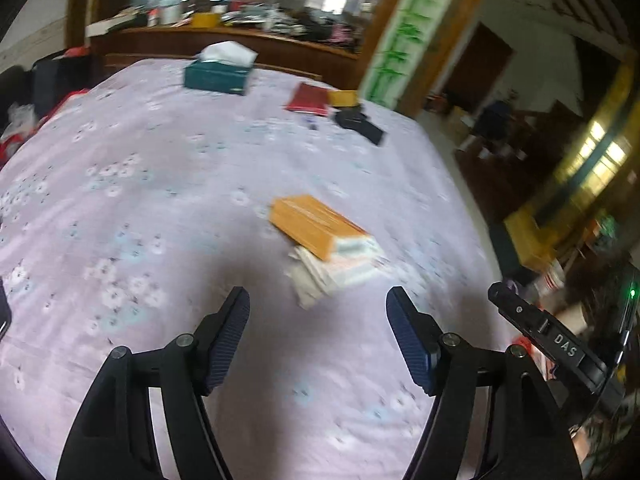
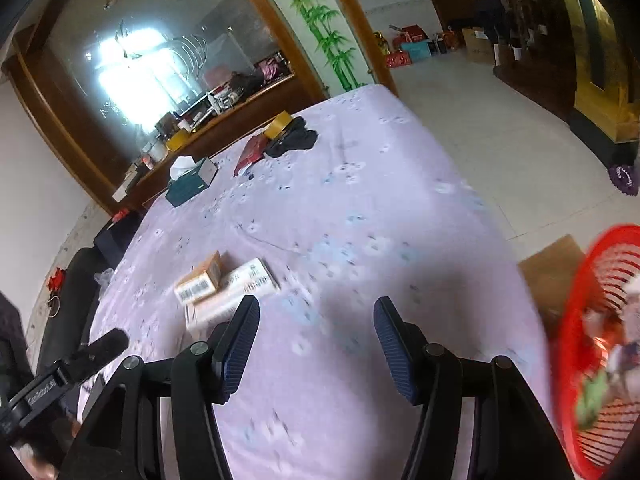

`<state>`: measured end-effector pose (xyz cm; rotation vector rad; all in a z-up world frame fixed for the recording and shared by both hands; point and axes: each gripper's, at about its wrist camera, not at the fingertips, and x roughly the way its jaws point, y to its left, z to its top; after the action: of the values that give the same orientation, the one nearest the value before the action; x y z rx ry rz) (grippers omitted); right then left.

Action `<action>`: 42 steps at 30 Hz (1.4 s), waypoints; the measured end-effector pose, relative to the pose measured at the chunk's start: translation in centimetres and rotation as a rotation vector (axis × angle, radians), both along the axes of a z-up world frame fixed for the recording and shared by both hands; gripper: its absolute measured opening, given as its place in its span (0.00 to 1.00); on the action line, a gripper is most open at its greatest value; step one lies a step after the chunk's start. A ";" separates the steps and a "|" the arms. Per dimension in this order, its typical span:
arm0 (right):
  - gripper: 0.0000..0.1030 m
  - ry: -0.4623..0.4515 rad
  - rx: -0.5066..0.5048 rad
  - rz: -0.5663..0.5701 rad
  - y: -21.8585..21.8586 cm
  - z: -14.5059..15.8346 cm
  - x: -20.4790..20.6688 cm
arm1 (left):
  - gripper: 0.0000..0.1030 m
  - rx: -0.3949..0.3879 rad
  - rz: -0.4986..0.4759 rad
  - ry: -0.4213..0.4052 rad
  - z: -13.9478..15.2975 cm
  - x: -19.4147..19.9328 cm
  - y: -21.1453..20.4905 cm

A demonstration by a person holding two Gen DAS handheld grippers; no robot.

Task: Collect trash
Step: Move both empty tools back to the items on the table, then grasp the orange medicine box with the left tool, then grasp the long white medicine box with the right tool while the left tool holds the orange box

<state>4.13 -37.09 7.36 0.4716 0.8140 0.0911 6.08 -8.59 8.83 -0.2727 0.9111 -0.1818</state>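
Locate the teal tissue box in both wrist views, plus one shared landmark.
Left wrist: tissue box upper centre-left, at the far end of the cloth-covered surface.
Right wrist: tissue box left of centre, mid-height, near the wooden ledge.
Shared landmark: the orange box lying on white cartons; centre-right in the left view, lower left in the right view.

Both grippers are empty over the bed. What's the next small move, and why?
Probably ease the left gripper forward onto the orange box. It lies just ahead on white cartons, both grippers are open and empty, and the red basket waits at the right gripper's side.
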 end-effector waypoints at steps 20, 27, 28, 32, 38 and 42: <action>0.62 -0.038 -0.009 -0.103 -2.8 -2.2 1.9 | 0.69 0.163 0.026 0.309 -4.8 13.7 -7.2; 0.62 -0.050 -0.014 -0.084 -2.3 -2.0 1.8 | 0.54 0.175 0.006 0.285 -5.8 13.0 -5.3; 0.62 -0.051 -0.018 -0.079 -2.2 -1.9 1.8 | 0.52 0.154 0.002 0.276 -5.8 12.7 -4.6; 0.62 -0.055 -0.027 -0.063 -1.8 -1.9 1.9 | 0.49 0.041 -0.015 0.216 -5.4 10.9 -1.7; 0.62 -0.060 -0.016 -0.013 -0.9 -2.1 2.0 | 0.49 0.010 0.009 0.079 -4.9 7.0 2.9; 0.62 -0.048 -0.009 0.060 0.6 -2.7 2.7 | 0.49 0.023 0.098 -0.011 -4.9 5.7 6.3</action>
<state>6.83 -36.46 4.65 0.4347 0.7812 0.1533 11.73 -2.26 3.98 -0.2940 0.8861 -0.0818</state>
